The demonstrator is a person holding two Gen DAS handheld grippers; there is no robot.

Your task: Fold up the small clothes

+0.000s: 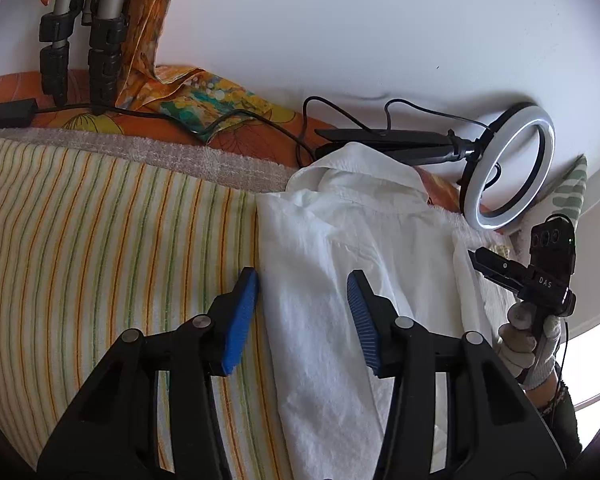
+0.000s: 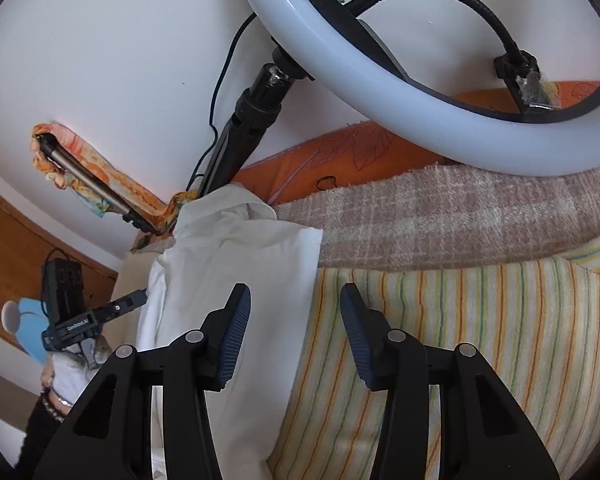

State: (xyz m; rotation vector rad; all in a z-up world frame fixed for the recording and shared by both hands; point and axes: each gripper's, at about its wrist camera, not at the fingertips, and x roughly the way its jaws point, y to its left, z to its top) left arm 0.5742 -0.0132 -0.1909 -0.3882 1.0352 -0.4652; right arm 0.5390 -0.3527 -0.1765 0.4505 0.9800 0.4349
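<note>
While a yellow striped towel (image 1: 100,240) fills the left and lower part of the left wrist view, a white shirt (image 1: 340,248) lies folded into a narrow strip down the centre, collar toward the top. Behind it, at upper right, a lit ring light (image 1: 508,168) lies on its side on its black stand. At the bottom of the frame the left gripper (image 1: 302,320) hangs over the shirt's left edge, blue pads spread, nothing pinched. On the right wrist view the right gripper (image 2: 296,336) hangs over the shirt's right edge, likewise spread and empty. A gloved hand (image 1: 528,344) grips its handle.
</note>
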